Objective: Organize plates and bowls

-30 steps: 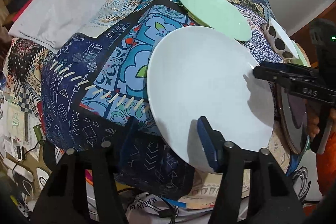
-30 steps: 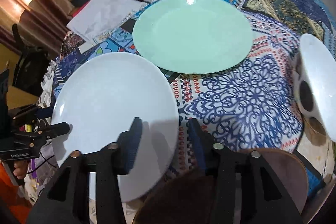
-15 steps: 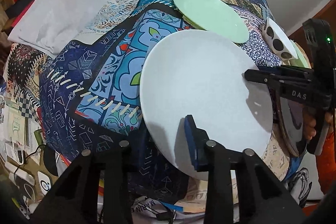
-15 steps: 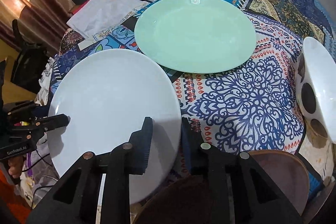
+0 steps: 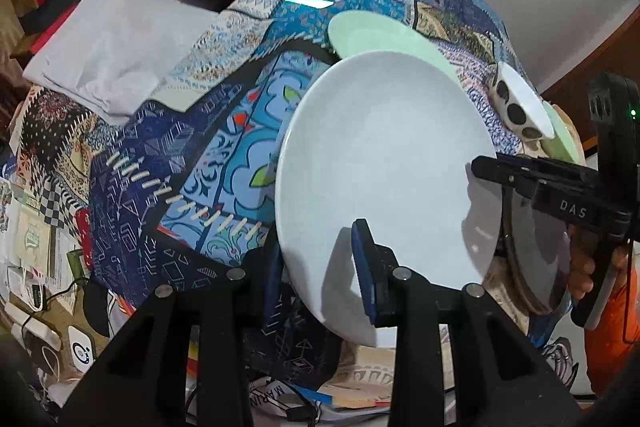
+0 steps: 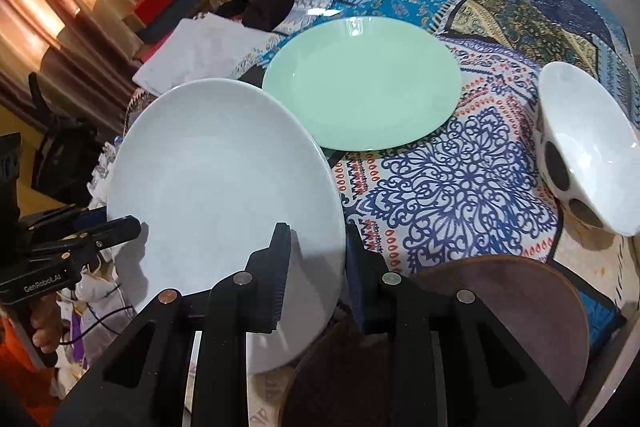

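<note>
Patchwork cloth below; "GenRobot.AI" left tongs and "DAS" right tongs pinching white plate.

On my right gripper, reaching in from the right, white letters read "DAS". My left gripper, at the left, carried "GenRobot.AI". Near the front edge below, a sheet showed upside-down letters, "MARIN".

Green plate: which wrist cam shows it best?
Right wrist: the green plate lies in full view on the cloth, only its near-left rim cut by the white plate. Left wrist shows just a sliver behind the white plate.
</note>
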A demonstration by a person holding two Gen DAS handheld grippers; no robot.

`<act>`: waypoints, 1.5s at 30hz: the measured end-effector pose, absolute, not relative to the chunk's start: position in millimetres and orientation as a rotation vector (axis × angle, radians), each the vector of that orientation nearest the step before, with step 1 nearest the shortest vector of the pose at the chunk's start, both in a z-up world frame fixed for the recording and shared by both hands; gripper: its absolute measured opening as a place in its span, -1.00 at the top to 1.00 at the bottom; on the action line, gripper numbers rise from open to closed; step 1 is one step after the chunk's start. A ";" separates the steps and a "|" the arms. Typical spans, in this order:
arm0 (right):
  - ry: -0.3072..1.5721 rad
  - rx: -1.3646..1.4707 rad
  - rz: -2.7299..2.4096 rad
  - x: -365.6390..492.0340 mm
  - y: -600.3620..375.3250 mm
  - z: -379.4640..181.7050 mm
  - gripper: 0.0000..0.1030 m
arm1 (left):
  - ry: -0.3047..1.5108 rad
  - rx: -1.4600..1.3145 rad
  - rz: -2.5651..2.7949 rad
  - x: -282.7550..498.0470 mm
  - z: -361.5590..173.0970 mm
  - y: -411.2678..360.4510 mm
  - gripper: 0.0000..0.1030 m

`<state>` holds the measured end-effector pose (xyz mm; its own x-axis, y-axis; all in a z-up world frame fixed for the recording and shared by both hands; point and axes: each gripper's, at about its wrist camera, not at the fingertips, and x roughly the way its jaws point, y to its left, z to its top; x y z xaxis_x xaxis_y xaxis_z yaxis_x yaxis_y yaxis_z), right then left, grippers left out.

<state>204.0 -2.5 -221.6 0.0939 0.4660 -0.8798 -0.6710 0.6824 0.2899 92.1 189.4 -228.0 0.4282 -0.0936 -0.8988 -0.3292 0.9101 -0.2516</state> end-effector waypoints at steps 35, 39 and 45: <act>1.122 -0.061 0.708 189.4 -97.2 -180.0 0.53 | 1.044 -0.317 0.034 118.5 -181.9 124.3 0.36; 1.120 -0.035 0.669 188.5 -115.3 -178.0 0.53 | 1.063 -0.295 -0.001 124.6 -185.4 106.3 0.36; 1.124 -0.002 0.626 184.2 -138.4 -178.9 0.53 | 1.088 -0.277 -0.048 135.4 -191.3 84.2 0.36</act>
<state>184.2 -138.4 -178.9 0.2800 0.4662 -0.8392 -0.4679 0.8296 0.3048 135.4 84.2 -191.3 0.4668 -0.1743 -0.8670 -0.0970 0.9644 -0.2460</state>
